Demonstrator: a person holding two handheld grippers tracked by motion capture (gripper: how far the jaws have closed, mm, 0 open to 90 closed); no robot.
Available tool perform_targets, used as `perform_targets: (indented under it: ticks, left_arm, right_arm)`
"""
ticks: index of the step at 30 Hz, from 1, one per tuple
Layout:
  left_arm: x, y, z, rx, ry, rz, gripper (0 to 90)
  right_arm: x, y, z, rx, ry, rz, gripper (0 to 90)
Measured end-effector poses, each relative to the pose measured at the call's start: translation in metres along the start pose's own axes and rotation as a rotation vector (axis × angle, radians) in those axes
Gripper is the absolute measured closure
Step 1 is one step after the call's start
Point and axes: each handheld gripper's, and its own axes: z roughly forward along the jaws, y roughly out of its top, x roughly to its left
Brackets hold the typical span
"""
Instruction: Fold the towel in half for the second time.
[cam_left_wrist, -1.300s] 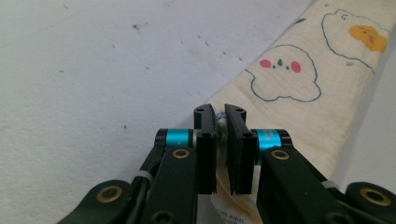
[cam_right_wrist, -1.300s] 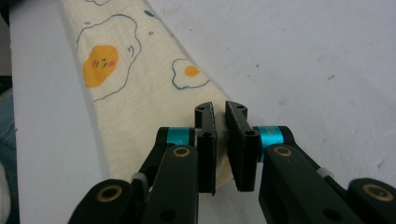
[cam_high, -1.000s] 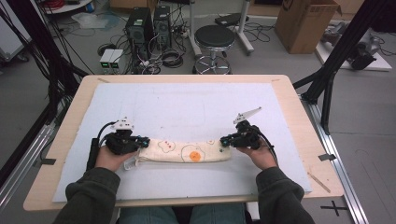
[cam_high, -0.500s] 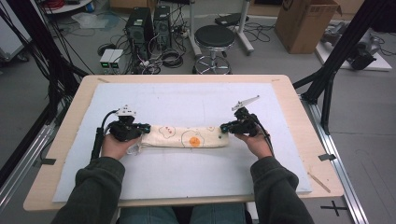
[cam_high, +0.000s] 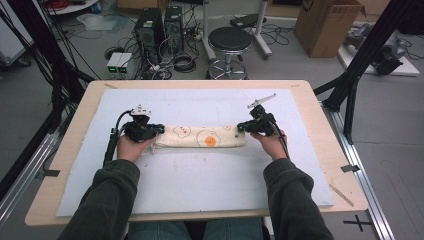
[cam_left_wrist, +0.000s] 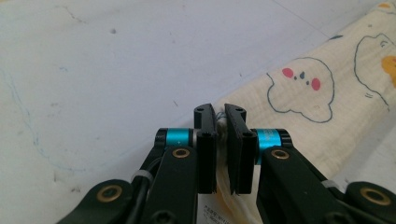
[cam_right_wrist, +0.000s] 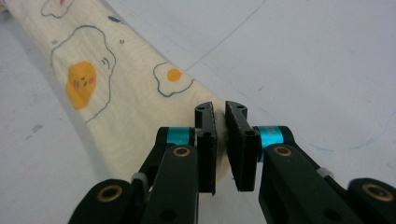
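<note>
A long folded cream cloth (cam_high: 200, 136) printed with fried eggs and cartoon faces lies across the middle of the white mat. My left gripper (cam_high: 157, 129) pinches its left end, and the fabric is bunched between the nearly closed jaws (cam_left_wrist: 219, 112). The cloth (cam_left_wrist: 327, 93) runs off to the upper right in the left gripper view. My right gripper (cam_high: 241, 127) is shut on the right end. In the right gripper view the cloth (cam_right_wrist: 116, 93) stretches away to the upper left from the right gripper (cam_right_wrist: 219, 109). Between the two grips it looks straight and flat.
The white mat (cam_high: 200, 185) covers a wooden table (cam_high: 325, 145). Beyond the far edge are a black stool (cam_high: 229, 40), computer towers (cam_high: 160, 25) with cables, and a cardboard box (cam_high: 325, 22). Black frame posts (cam_high: 357, 75) stand at both sides.
Both hands have moved away from the person, carrying the cloth farther across the mat. Both grips have stayed closed on its ends.
</note>
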Motion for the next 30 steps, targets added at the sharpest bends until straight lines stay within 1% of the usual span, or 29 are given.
perform_targets:
  ticks: [4, 5, 6, 7, 8, 9, 11, 12, 13, 16, 17, 21, 23, 26, 28, 30]
  left_arm:
    - [0.003, -0.003, 0.006, 0.022, 0.008, -0.012, 82.2]
    - [0.003, -0.004, 0.007, 0.029, 0.007, -0.014, 81.6]
    - [0.003, -0.004, 0.008, 0.026, 0.016, -0.021, 80.2]
    - [0.004, -0.004, 0.008, 0.031, 0.024, -0.018, 77.3]
    - [0.005, -0.004, 0.007, 0.034, 0.031, -0.019, 73.4]
    - [0.006, -0.004, 0.006, 0.034, 0.033, -0.021, 71.9]
    - [0.009, -0.005, 0.003, 0.031, 0.037, -0.032, 68.0]
    - [0.010, -0.004, 0.002, 0.021, 0.031, -0.045, 65.7]
    - [0.012, -0.004, 0.000, 0.020, 0.027, -0.040, 65.2]
    - [0.011, -0.003, -0.004, 0.000, 0.016, -0.048, 63.5]
    - [0.010, -0.002, -0.005, -0.001, 0.011, -0.040, 63.2]
    - [0.008, 0.000, -0.010, -0.020, -0.001, -0.031, 61.0]
    - [0.008, 0.001, -0.012, -0.026, -0.002, -0.035, 59.9]
    - [0.008, 0.002, -0.016, -0.035, -0.013, -0.038, 58.1]
    - [0.007, 0.002, -0.019, -0.037, -0.016, -0.034, 56.7]
    - [0.006, 0.002, -0.021, -0.042, -0.022, -0.034, 55.3]
  right_arm:
    - [-0.005, -0.001, 0.006, 0.003, -0.007, 0.009, 82.4]
    - [-0.005, -0.002, 0.007, 0.007, -0.006, 0.019, 82.2]
    - [-0.005, -0.002, 0.009, 0.010, -0.009, 0.017, 81.8]
    - [-0.006, -0.002, 0.010, 0.014, -0.010, 0.016, 81.0]
    - [-0.006, -0.002, 0.012, 0.016, -0.015, 0.022, 79.5]
    - [-0.007, -0.003, 0.012, 0.020, -0.015, 0.022, 77.4]
    - [-0.009, -0.004, 0.012, 0.010, -0.016, 0.030, 71.0]
    - [-0.009, -0.004, 0.011, 0.004, -0.020, 0.039, 70.1]
    - [-0.010, -0.004, 0.009, -0.001, -0.011, 0.047, 68.8]
    - [-0.010, -0.004, 0.005, -0.023, -0.006, 0.051, 65.9]
    - [-0.010, -0.004, 0.003, -0.026, 0.002, 0.058, 64.7]
    - [-0.008, -0.003, -0.003, -0.054, 0.006, 0.061, 60.4]
    - [-0.007, -0.003, -0.007, -0.077, 0.007, 0.060, 58.5]
    - [-0.006, -0.002, -0.012, -0.098, 0.015, 0.060, 55.7]
    - [-0.005, -0.002, -0.014, -0.107, 0.014, 0.056, 53.6]
    - [-0.004, -0.002, -0.017, -0.109, 0.021, 0.063, 52.1]
